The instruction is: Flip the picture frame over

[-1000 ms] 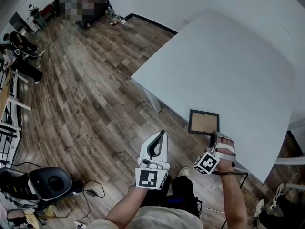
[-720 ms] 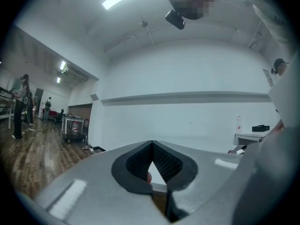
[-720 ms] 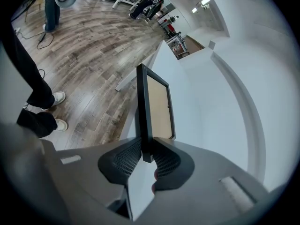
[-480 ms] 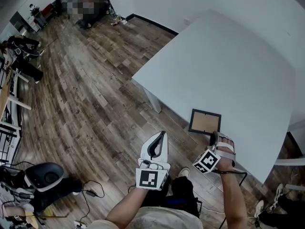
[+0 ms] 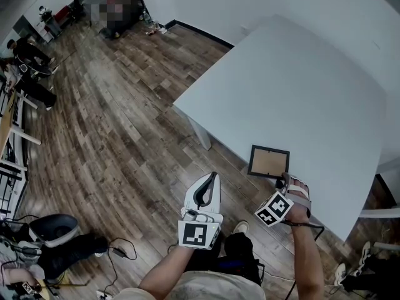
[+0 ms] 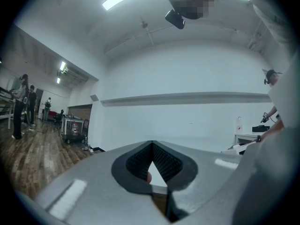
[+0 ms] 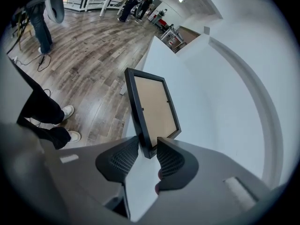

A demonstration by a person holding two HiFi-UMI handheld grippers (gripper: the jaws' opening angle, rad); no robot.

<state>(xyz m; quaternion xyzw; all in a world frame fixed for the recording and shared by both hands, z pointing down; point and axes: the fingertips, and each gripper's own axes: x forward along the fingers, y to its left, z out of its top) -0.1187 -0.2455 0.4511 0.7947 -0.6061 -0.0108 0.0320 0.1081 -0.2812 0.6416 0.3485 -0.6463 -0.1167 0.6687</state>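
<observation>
The picture frame [image 5: 269,161] lies backing-up at the bench's [image 5: 300,92] near edge. Its corner sits between the right hand-held gripper's [image 7: 147,146] jaws, which have just been opening. A nudge could push it off. The left hand-held gripper [image 5: 214,175] is pressed together.

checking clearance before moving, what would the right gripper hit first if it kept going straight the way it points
Most likely the picture frame: its near corner lies between the right gripper's jaws, which have just been opening.
</observation>
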